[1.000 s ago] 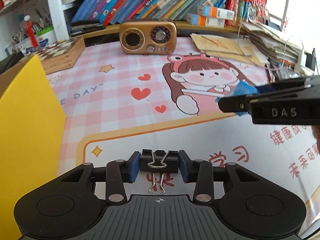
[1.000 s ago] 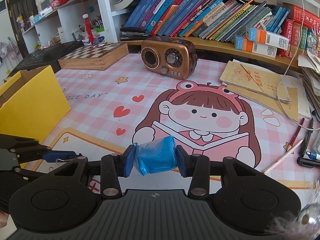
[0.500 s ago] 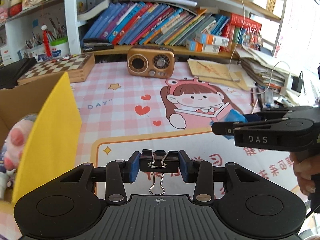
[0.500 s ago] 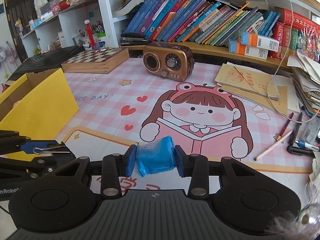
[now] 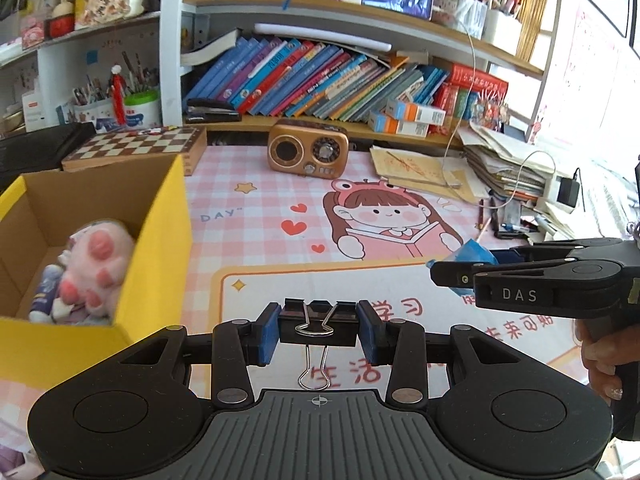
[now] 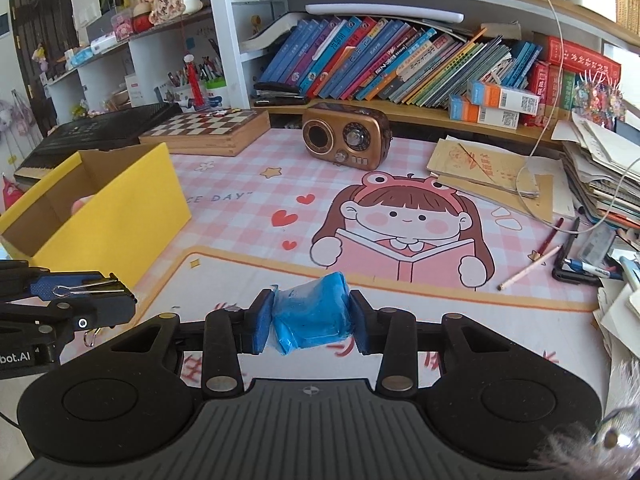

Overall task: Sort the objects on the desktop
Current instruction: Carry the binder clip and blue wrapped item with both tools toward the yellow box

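Left wrist view: left hand-held gripper (image 5: 318, 330), blue pads pressed on both ends of a black binder clip (image 5: 318, 324); its wire handle hangs down; clip held clear above the desk mat (image 5: 256, 208).
Right wrist view: right hand-held gripper (image 6: 310, 316), narrow gap, pads squeezing a blue wrapped packet (image 6: 314, 314), also held off the mat.
Landmark: yellow cardboard box (image 5: 160, 248), open top, on the desk.
Clip vs box: just right of the box's near corner, outside it.
Packet vs box: well right of the box, beyond the clip.
Box contents: pink plush toy (image 5: 100, 264) lying inside; other small items beneath it, too blurred to name.
Hand: fingers (image 5: 600, 356) wrapped on the right gripper's handle.
Beyond the box: chessboard case (image 5: 140, 150) just behind it; brown retro radio (image 5: 308, 154) farther right; leaning row of books (image 5: 320, 80) on the shelf at the back.
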